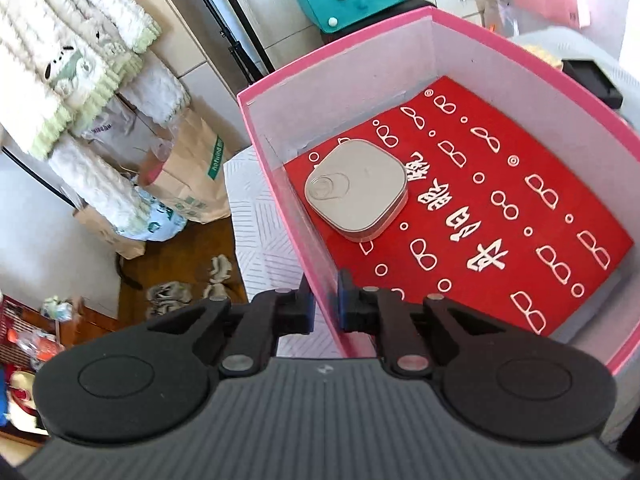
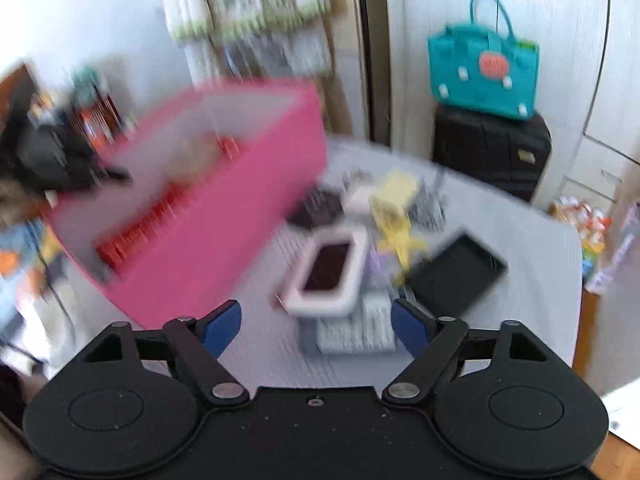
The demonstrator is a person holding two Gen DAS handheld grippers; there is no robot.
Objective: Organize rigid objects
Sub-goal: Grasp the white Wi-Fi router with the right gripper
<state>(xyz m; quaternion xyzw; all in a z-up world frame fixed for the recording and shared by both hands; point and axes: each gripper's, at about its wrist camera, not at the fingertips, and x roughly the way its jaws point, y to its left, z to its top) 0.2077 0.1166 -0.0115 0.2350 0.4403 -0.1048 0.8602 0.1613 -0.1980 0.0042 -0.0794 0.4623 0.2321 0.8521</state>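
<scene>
Two grippers: the right gripper [image 2: 316,326] is the free one and the nearer to the loose items; the left gripper [image 1: 324,306] is occupied at the box.
Right gripper state: blue pads spread wide, nothing between them, the view smeared by motion.
Left gripper state: jaws pressed onto the near wall of the pink box [image 1: 280,88], one pad outside, one inside.
Nearest item: a white-rimmed rectangular case with a dark inset [image 2: 326,276], lying on a pale ribbed block [image 2: 352,328], just ahead of the right pads and a little right of centre.
Long axis: the case runs from lower left toward upper right of the frame, tilted across the line of the fingers; a straight closing would likely meet its long sides at a slant.
Further out: a black tray [image 2: 456,272] at right, yellow pieces [image 2: 396,200] behind, too blurred to name.
Destination: the pink box sits at upper left in the right view, on the same grey table [image 2: 520,240].
Already inside: a beige rounded-square case [image 1: 356,188] on the red patterned liner [image 1: 520,200].
</scene>
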